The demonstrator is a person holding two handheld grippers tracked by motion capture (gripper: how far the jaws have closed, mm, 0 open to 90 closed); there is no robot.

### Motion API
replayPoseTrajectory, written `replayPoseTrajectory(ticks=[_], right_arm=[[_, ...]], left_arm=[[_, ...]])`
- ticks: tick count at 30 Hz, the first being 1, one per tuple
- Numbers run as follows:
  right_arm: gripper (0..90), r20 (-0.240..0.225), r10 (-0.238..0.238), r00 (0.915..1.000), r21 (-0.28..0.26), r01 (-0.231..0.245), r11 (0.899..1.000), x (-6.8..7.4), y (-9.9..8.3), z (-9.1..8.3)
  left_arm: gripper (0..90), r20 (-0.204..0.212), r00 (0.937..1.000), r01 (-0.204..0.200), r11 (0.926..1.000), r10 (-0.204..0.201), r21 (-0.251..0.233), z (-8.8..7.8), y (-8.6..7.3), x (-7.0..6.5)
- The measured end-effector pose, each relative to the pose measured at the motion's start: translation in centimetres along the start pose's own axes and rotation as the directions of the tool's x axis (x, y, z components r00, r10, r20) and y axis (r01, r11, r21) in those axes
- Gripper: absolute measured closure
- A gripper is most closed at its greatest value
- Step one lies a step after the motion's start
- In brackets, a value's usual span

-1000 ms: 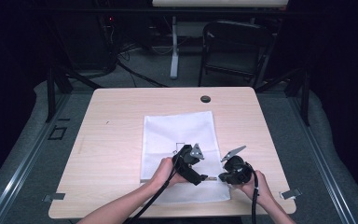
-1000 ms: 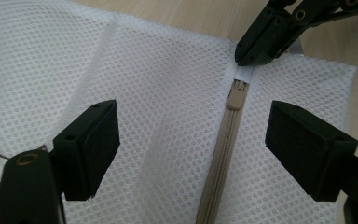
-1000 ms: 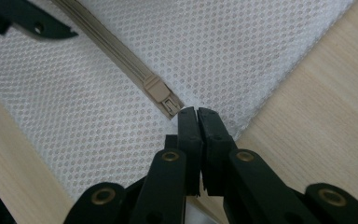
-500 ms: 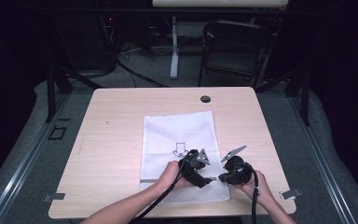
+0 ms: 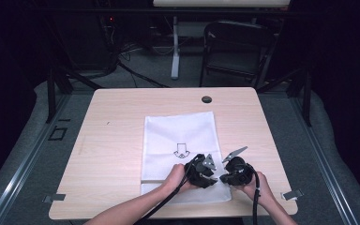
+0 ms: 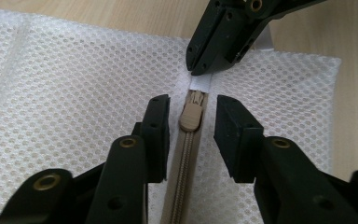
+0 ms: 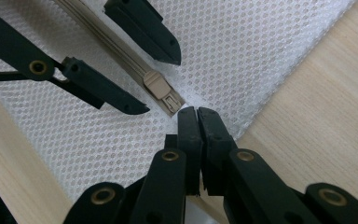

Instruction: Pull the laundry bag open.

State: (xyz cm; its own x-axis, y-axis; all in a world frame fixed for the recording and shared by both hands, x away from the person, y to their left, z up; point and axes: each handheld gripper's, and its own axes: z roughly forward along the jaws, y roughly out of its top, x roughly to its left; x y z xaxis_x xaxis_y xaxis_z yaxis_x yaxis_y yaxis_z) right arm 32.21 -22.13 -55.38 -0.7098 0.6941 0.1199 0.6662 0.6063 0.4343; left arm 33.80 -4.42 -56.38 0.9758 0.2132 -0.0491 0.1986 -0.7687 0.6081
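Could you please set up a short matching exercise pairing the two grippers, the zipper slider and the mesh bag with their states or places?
Things:
1. left gripper
2. right gripper
3. zipper slider
4. mesh bag

States or places:
A. lies flat on the wooden table
B. jaws pinched together at the zipper's end
C. beige, sits between two parted jaws, untouched
D. jaws have just been closing, one on each side of the slider

Pairs: 1-D, 2-B, 3-C, 4-A
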Motion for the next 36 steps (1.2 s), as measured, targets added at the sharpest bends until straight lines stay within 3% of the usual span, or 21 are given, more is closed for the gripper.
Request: replayPoseTrajectory(ticks=[3,6,10,11,16,25,27,32,36], right_arm=[[88.4,-0.003,0.015,0.9999,-0.016,-0.015,1.000,0.06,-0.06,0.13],[88.4,-0.010,0.018,0.9998,0.001,-0.018,1.000,0.04,0.03,0.00],[88.4,0.002,-0.002,1.0000,0.008,0.002,1.000,0.00,0.08,0.00],[88.5,0.000,0.021,0.9998,-0.016,-0.021,1.000,0.14,-0.01,0.16],[88.4,-0.002,0.006,1.0000,0.007,-0.006,1.000,0.01,0.07,0.02],[89.0,-0.003,0.020,0.9998,0.013,-0.020,1.000,0.12,0.16,0.01],[89.0,-0.025,0.038,0.9989,0.002,-0.038,0.999,-0.01,0.10,0.07],[89.1,0.001,0.004,1.0000,0.023,-0.004,1.000,0.00,0.17,-0.01],[89.2,-0.015,0.018,0.9997,0.011,-0.018,1.000,0.05,0.14,0.03]], left_arm=[[71.5,0.002,0.9999,-0.011,0.9999,0.011,-0.002,0.07,0.07,-0.04],[73.4,0.008,0.9997,-0.021,0.9998,0.021,0.001,0.16,0.12,-0.03],[80.3,0.020,0.9989,-0.043,0.9991,0.043,0.002,0.33,0.09,-0.15],[80.5,0.007,0.9989,-0.047,0.9989,0.047,0.002,0.41,0.12,-0.27],[79.9,0.019,0.9992,-0.037,0.9993,0.037,0.000,0.48,0.04,-0.08],[81.8,0.025,0.9993,-0.027,0.9996,0.027,-0.002,0.36,-0.03,0.05],[81.9,0.023,0.9994,-0.025,0.9997,0.025,-0.003,0.33,-0.05,0.01],[81.9,0.022,0.9993,-0.030,0.9996,0.030,-0.001,0.27,-0.02,-0.01],[81.9,0.025,0.9991,-0.033,0.9994,0.033,0.002,0.16,0.00,0.06]])
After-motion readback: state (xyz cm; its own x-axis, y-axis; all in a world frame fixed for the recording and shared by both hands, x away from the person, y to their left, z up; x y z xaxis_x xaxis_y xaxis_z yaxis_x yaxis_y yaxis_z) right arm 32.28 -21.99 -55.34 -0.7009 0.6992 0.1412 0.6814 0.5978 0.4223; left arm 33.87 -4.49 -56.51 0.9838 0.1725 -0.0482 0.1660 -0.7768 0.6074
